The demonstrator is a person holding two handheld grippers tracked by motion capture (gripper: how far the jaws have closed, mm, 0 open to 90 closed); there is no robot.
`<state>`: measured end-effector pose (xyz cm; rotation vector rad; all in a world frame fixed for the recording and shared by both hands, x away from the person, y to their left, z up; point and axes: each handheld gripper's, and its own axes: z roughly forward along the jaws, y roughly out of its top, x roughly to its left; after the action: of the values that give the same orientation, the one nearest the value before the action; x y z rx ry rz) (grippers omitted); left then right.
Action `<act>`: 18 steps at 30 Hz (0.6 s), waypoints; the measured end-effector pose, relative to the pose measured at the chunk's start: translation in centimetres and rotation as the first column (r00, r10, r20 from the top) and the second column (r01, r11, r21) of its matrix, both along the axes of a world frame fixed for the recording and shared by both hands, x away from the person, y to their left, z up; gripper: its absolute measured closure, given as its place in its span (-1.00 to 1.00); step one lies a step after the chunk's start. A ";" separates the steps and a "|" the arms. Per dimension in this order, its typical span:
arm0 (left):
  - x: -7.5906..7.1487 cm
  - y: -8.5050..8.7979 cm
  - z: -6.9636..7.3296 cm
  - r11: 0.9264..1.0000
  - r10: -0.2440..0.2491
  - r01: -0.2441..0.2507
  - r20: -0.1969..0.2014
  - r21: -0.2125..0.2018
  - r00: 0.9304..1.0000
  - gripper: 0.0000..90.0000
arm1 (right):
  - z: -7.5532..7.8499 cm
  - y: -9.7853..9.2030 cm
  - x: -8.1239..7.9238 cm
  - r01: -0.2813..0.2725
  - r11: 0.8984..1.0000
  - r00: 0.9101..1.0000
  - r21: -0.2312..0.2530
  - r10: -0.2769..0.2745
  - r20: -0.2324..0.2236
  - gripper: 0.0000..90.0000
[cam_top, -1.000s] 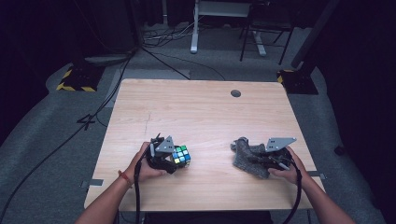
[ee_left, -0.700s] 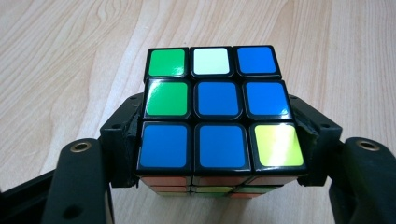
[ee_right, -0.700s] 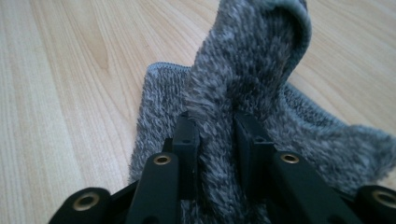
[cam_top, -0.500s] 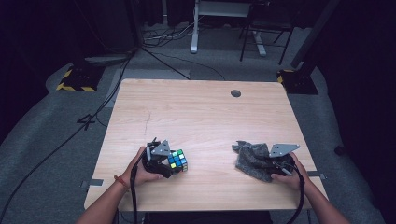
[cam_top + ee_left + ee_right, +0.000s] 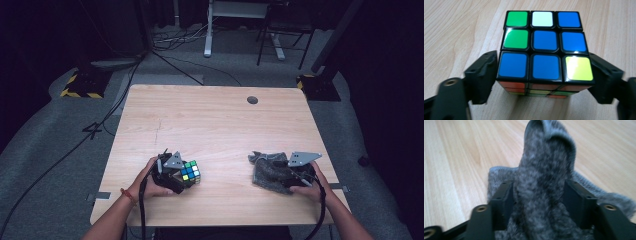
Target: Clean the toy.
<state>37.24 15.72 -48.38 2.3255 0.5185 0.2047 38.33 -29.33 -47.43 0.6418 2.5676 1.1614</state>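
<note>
A colour-scrambled puzzle cube (image 5: 190, 171) (image 5: 545, 45) rests on the wooden table (image 5: 210, 120) near its front left. My left gripper (image 5: 183, 176) (image 5: 544, 65) straddles the cube's lower row. Its jaws have just been opening and now stand beside the cube's sides without pressing on them. A grey fuzzy cloth (image 5: 267, 169) (image 5: 544, 170) lies crumpled at the front right. My right gripper (image 5: 286, 176) (image 5: 539, 192) has a raised fold of this cloth between its jaws. These jaws have also just been opening and stand loose around the fold.
A round cable hole (image 5: 252, 100) sits near the table's far edge. The table's front edge runs just below both hands. Cables and a white desk frame (image 5: 207, 30) are on the floor behind. Yellow-striped bases (image 5: 80, 85) flank the far corners.
The right gripper has shifted slightly toward the table's right edge, and the cloth has settled lower and wider. The left gripper and cube stay where they were.
</note>
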 end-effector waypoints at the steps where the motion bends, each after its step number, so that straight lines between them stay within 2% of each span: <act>1: 0.0 0.1 0.1 1.000 0.002 -0.002 0.013 0.003 1.000 -0.60 | 0.1 0.0 0.1 0.006 1.000 1.000 0.010 -0.006 -0.003 -0.15; 3: -0.2 0.3 0.4 1.000 -0.004 0.004 0.025 0.006 1.000 -0.64 | 0.3 -0.1 0.1 0.020 1.000 1.000 0.001 -0.020 0.005 -0.26; 5: -0.3 0.6 0.7 1.000 -0.011 0.010 0.052 0.026 0.999 -0.64 | 0.3 -0.1 0.0 0.024 1.000 1.000 -0.013 -0.024 0.005 -0.29; 7: -0.5 0.8 1.0 0.999 -0.016 0.014 0.068 0.029 0.998 -0.64 | 0.3 -0.1 -0.1 0.034 0.999 0.999 -0.026 -0.033 0.017 -0.33; 16: -1.5 2.1 1.8 0.997 0.004 -0.010 0.092 0.071 0.996 -0.63 | 1.2 -0.1 -0.8 0.032 0.998 0.999 -0.063 -0.030 0.028 -0.36; 18: -1.8 2.6 1.9 0.998 0.015 -0.021 0.089 0.065 0.996 -0.64 | 1.4 -0.2 -1.0 0.032 0.997 0.999 -0.064 -0.030 0.034 -0.36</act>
<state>35.46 18.29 -46.52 2.3646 0.4953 0.3369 37.36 -29.50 -45.98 0.6408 2.5471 1.0659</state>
